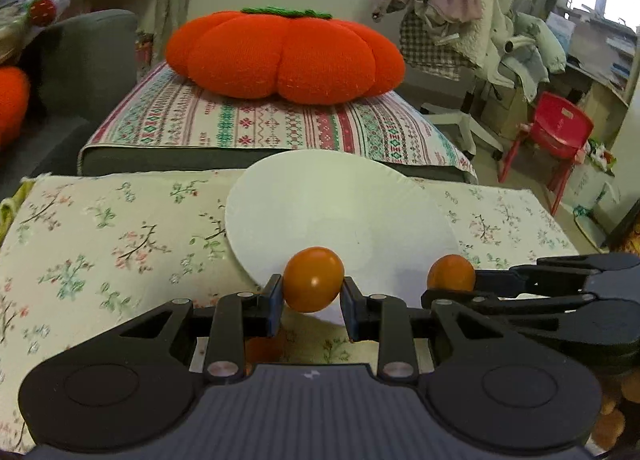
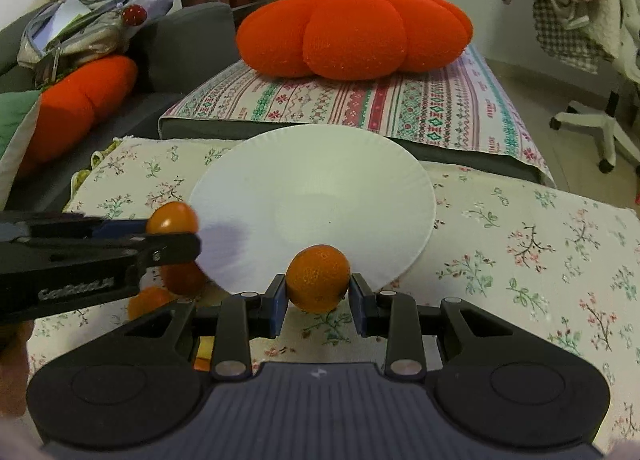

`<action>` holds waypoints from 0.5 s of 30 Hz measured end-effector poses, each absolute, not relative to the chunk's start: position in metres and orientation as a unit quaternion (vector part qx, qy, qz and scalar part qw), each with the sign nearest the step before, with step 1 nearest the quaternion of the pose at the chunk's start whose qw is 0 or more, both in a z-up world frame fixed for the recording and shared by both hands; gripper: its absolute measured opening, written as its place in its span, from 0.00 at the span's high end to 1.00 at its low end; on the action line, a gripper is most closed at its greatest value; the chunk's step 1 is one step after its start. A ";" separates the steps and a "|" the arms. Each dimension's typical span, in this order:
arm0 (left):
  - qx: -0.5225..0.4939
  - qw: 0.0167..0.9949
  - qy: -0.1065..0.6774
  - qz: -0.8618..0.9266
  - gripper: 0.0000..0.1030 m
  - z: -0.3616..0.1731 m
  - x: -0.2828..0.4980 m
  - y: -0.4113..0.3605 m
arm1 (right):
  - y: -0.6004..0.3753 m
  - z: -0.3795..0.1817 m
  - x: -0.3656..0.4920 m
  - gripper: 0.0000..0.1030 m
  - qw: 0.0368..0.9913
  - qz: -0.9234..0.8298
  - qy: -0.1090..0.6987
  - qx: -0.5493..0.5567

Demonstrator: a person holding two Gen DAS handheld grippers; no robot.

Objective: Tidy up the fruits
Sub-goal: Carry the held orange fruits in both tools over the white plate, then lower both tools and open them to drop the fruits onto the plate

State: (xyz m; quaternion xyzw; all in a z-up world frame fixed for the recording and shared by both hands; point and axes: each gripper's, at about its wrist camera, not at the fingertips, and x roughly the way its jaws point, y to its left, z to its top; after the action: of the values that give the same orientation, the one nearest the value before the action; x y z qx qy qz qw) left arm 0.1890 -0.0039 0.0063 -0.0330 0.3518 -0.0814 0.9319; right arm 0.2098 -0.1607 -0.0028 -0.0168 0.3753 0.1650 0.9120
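Note:
My left gripper (image 1: pixel 312 294) is shut on a smooth orange fruit (image 1: pixel 313 278), held over the near rim of a white paper plate (image 1: pixel 340 204). My right gripper (image 2: pixel 318 292) is shut on a dimpled orange fruit (image 2: pixel 318 278), also at the near rim of the plate (image 2: pixel 320 196). In the left wrist view the right gripper (image 1: pixel 452 284) comes in from the right with its fruit (image 1: pixel 450 273). In the right wrist view the left gripper (image 2: pixel 172 232) comes in from the left with its fruit (image 2: pixel 172 218). Two more orange fruits (image 2: pixel 182 276) (image 2: pixel 148 302) lie on the floral cloth below it.
The plate lies on a floral cloth (image 2: pixel 520 252) over a low table. Behind it is a patterned cushion (image 2: pixel 400 104) with a big orange pumpkin pillow (image 2: pixel 352 32). A grey sofa (image 2: pixel 188 40) is at the left, a red child chair (image 1: pixel 556 132) at the right.

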 end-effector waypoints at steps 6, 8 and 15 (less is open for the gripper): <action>-0.020 0.937 0.337 -0.096 0.86 -0.001 0.203 -0.009 | -0.155 -0.006 0.220 0.72 0.914 0.167 0.367 -0.033; -0.014 0.937 0.335 -0.100 0.86 -0.004 0.206 -0.009 | -0.152 -0.009 0.223 0.72 0.915 0.171 0.364 -0.036; -0.015 0.936 0.335 -0.108 0.85 -0.014 0.212 -0.005 | -0.147 -0.019 0.228 0.71 0.915 0.177 0.361 -0.043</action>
State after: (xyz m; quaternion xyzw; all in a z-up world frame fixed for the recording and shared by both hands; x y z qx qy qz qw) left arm 0.2122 -0.0047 -0.0143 -0.0154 0.3350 -0.1078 0.9359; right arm 0.2283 -0.1468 -0.0186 -0.0435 0.3610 0.1768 0.9146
